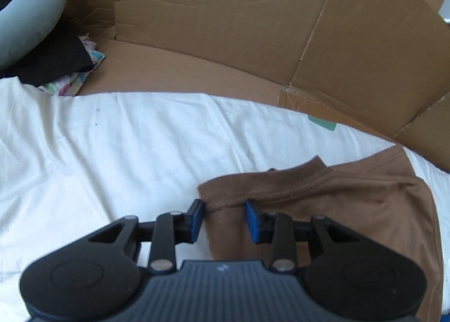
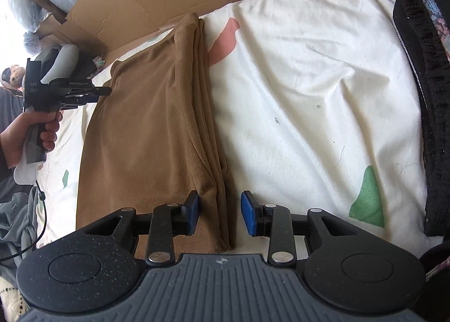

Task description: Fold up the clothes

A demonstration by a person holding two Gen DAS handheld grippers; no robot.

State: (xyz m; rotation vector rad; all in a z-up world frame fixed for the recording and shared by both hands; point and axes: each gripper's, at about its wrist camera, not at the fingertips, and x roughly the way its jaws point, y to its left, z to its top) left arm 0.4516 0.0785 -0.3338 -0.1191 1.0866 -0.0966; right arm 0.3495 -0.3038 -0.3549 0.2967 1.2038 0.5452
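Note:
A brown garment (image 1: 337,203) lies folded lengthwise on a white sheet (image 1: 112,139). In the left wrist view its near-left corner sits between the blue pads of my left gripper (image 1: 224,219), whose jaws stand apart and do not pinch the cloth. In the right wrist view the garment (image 2: 140,139) runs away from me as a long strip with stacked layers along its right side. That layered edge lies between the pads of my right gripper (image 2: 220,213), also open with a gap on both sides. The left gripper (image 2: 104,92), held by a hand (image 2: 33,130), reaches the garment's far-left edge.
Flattened cardboard (image 1: 225,12) stands behind the sheet (image 2: 309,96). A black cloth (image 1: 56,63) and a grey roll (image 1: 28,20) lie at the back left. Dark fuzzy fabric (image 2: 433,96) borders the sheet's right side. Pink and green patches mark the sheet.

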